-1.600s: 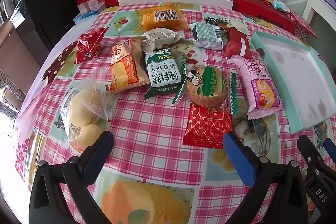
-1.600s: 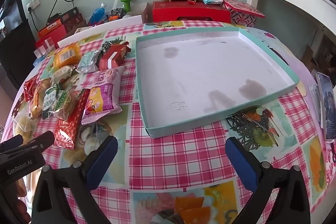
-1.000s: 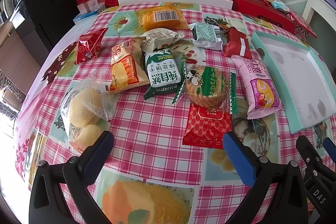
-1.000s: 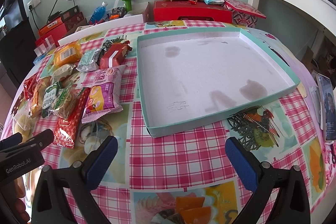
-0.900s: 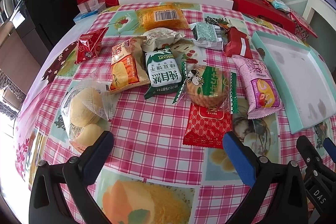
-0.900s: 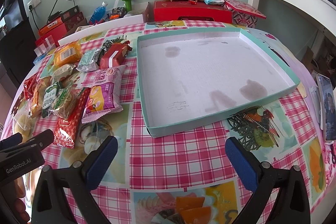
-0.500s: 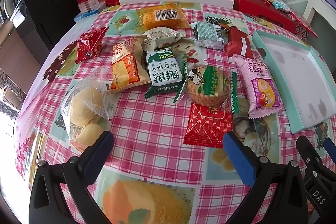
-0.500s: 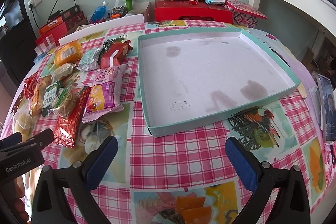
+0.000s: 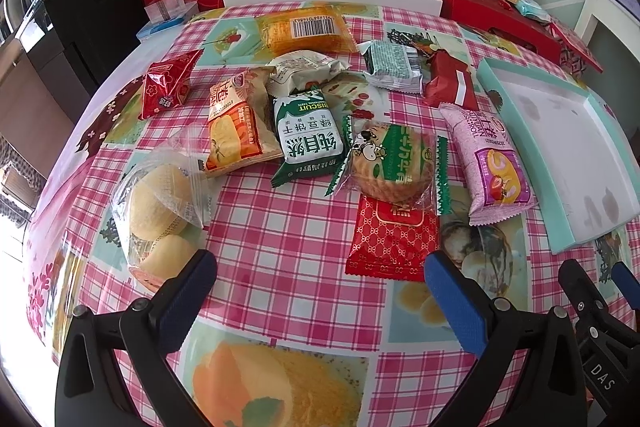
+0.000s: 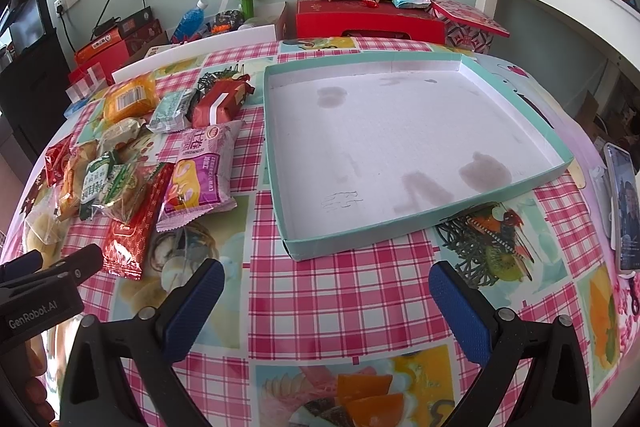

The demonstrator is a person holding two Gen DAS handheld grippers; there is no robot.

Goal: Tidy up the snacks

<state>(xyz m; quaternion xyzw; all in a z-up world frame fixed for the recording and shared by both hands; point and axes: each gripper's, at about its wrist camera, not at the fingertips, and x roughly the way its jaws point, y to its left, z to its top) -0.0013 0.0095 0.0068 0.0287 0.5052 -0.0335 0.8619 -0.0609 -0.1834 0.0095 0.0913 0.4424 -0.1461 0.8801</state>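
Right wrist view showed the right tongs (image 10: 326, 291) gaping wide above bare tabletop (image 10: 340, 291) before the tray (image 10: 516, 183). The left tongs (image 9: 320, 283) gaped wide too, just short of the red packet (image 9: 394, 241).

The right gripper (image 10: 326, 297) hangs wide apart above the tablecloth (image 10: 340, 291); tray (image 10: 516, 183) just ahead, snack packets (image 10: 200, 175) ahead-left.

Left gripper (image 9: 320, 289): jaws spread wide, holding nothing. Right gripper (image 10: 326, 289): jaws spread wide, holding nothing. Both are level, side by side.
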